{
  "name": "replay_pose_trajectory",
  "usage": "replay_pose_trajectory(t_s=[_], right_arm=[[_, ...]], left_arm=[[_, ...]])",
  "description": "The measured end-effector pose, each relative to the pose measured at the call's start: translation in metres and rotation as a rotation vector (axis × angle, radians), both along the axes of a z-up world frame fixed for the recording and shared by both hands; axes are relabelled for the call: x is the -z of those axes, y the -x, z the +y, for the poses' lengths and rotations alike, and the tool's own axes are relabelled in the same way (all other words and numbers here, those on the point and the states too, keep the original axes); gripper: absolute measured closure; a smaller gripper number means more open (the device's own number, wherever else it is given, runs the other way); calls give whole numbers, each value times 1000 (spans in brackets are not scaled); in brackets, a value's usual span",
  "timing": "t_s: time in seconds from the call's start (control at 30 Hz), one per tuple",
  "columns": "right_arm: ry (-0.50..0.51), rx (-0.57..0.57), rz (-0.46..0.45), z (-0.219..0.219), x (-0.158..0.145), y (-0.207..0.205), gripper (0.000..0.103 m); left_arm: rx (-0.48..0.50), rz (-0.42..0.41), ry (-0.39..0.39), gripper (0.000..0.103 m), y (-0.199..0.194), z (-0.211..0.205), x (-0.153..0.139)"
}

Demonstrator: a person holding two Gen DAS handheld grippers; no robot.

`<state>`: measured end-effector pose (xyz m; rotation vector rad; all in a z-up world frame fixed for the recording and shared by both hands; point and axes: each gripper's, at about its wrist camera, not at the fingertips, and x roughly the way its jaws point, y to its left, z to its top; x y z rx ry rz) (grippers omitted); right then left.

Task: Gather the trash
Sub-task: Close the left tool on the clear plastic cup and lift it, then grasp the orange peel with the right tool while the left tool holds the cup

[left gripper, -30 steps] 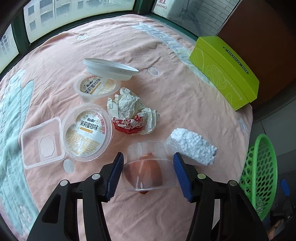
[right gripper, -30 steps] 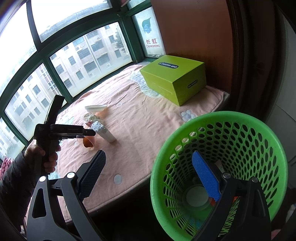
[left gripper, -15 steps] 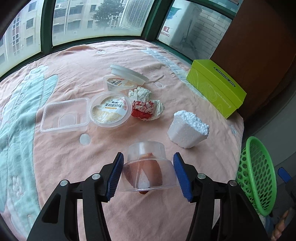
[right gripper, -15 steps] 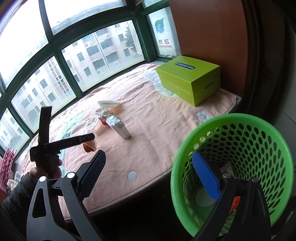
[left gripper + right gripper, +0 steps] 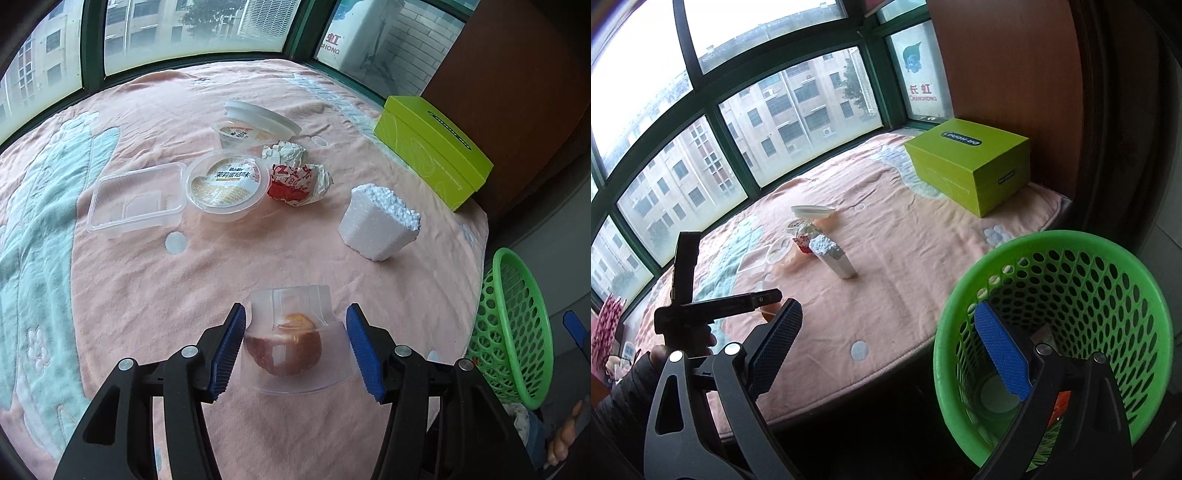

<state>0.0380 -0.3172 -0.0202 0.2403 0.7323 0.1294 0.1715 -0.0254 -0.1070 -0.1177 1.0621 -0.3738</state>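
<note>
My left gripper (image 5: pixel 295 347) is shut on a clear plastic cup (image 5: pixel 293 343) with brown-red fruit scraps inside, held above the pink cloth (image 5: pixel 122 295). It also shows in the right wrist view (image 5: pixel 764 299). My right gripper (image 5: pixel 886 347) is open and empty, with one finger (image 5: pixel 1001 354) inside the green mesh basket (image 5: pixel 1067 277). The basket also shows in the left wrist view (image 5: pixel 513 328). Left on the cloth are a white foam block (image 5: pixel 380 221), crumpled red-and-white paper (image 5: pixel 295 177), a lidded bowl (image 5: pixel 225 184), a clear tray (image 5: pixel 136 199), a smaller cup (image 5: pixel 236 136) and a white lid (image 5: pixel 262 118).
A lime green box (image 5: pixel 432 147) stands at the far right of the cloth by a brown wall; it shows in the right wrist view too (image 5: pixel 971 162). Green-framed windows (image 5: pixel 775 103) run behind the table. The basket stands off the table's right edge.
My left gripper has lifted and pulled back with the cup, so the trash pile looks farther away. The right gripper has stayed at the basket with only slight shifts.
</note>
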Motion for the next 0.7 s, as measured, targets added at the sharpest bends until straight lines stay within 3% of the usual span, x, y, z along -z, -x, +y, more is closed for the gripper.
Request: replay_pose_trajectory(t_s=[0.33,0.7], right_arm=[[-3,-22,18,6,5,-3,10],[29,-222,74,75,33,-17,10]], left_arm=[[-9,-19,27,49,25,11,-4],[-135,-80,122,49,36,43,-39]])
